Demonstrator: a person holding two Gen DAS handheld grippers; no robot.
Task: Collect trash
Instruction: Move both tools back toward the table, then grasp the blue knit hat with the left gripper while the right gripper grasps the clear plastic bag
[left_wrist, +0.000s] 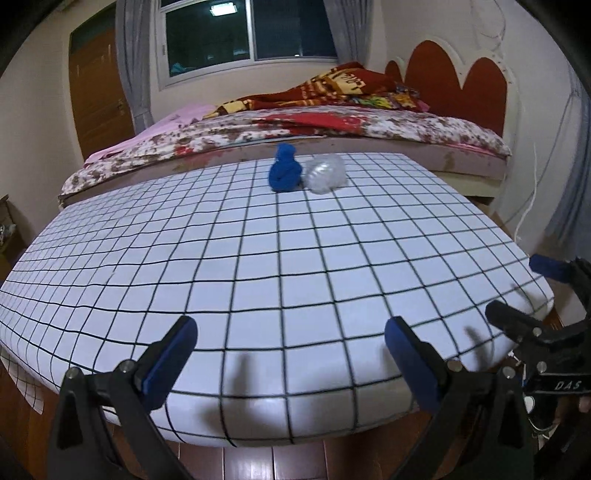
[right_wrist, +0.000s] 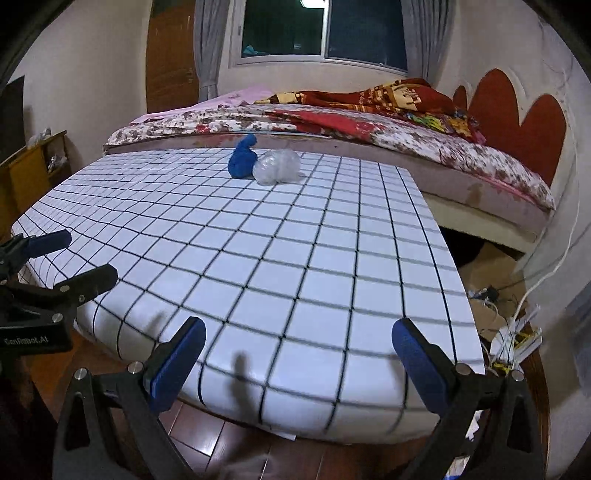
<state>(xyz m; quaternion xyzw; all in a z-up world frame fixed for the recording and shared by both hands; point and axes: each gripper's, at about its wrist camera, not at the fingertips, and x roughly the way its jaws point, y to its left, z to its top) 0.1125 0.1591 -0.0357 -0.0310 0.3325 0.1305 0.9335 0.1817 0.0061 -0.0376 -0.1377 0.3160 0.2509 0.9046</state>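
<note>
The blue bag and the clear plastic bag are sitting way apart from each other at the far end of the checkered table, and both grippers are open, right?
Almost. The blue bag and the clear plastic bag are not far apart: they sit side by side, touching or nearly so, as both wrist views show. The rest holds: they lie at the far end of the checkered table, and the left gripper and right gripper are open.

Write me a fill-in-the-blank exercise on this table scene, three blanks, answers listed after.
1. The crumpled clear plastic bag lies touching a bundle coloured ____.
2. Both the left gripper and the right gripper have jaws that stand ____.
3. The table wears a white cover with a black ____ pattern.

Answers: blue; open; grid
</note>
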